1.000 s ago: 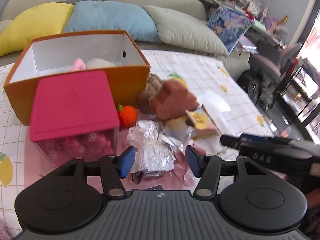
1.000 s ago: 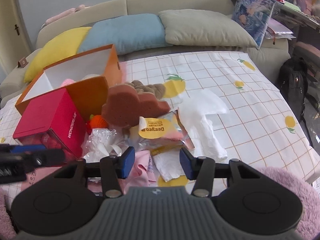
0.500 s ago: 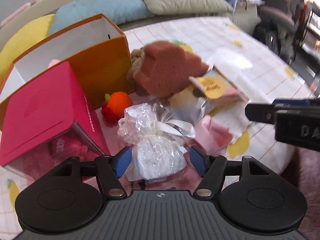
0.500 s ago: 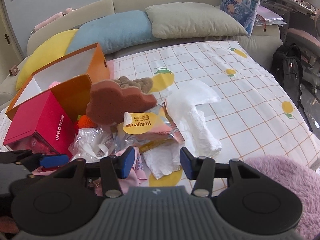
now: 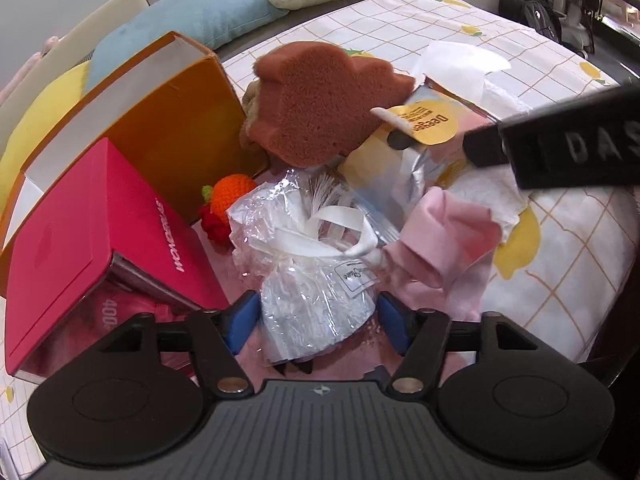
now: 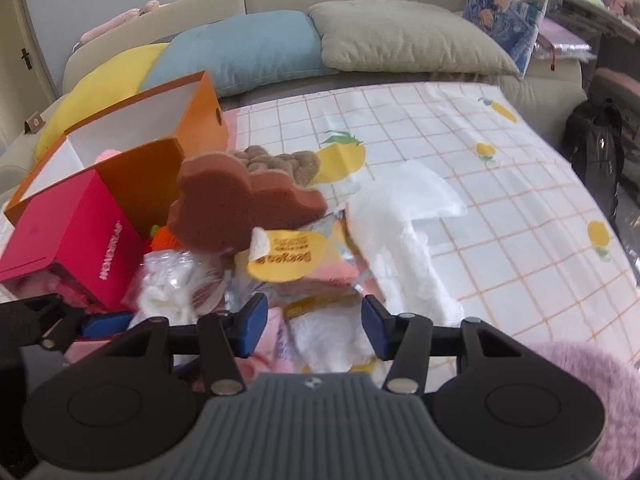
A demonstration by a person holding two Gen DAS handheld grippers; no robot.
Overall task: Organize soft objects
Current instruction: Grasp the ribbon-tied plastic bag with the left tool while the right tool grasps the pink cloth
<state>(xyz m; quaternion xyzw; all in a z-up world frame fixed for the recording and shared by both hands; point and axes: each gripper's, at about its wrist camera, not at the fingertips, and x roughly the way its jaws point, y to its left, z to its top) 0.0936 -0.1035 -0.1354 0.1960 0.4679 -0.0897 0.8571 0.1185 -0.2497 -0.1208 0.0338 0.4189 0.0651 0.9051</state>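
A clear plastic bag [image 5: 316,280] tied with a white ribbon lies on a pink cloth [image 5: 448,240]. My left gripper [image 5: 318,318] straddles the bag's lower part. Its jaws are closing, the blue pads sit right at the bag's sides, and no squeeze shows. My right gripper [image 6: 314,326] is open above a white cloth [image 6: 328,340] and a foil pack with a yellow label [image 6: 288,260], gripping nothing. A brown sponge [image 5: 320,108] leans on that pack. An orange knitted fruit [image 5: 230,194] lies by the orange box [image 5: 176,120].
A red box [image 5: 92,232] stands in front of the open orange box, which holds something pink [image 6: 106,155]. A brown plush [image 6: 276,164] sits behind the sponge, and white wrapping [image 6: 404,216] lies to the right. Cushions [image 6: 248,48] line the sofa behind. A lilac fluffy rug [image 6: 580,364] is at the near right.
My left gripper dropped and rolled toward the pile, and the clear bag now sits between its fingers. The right gripper edged down toward the white cloth and pack.
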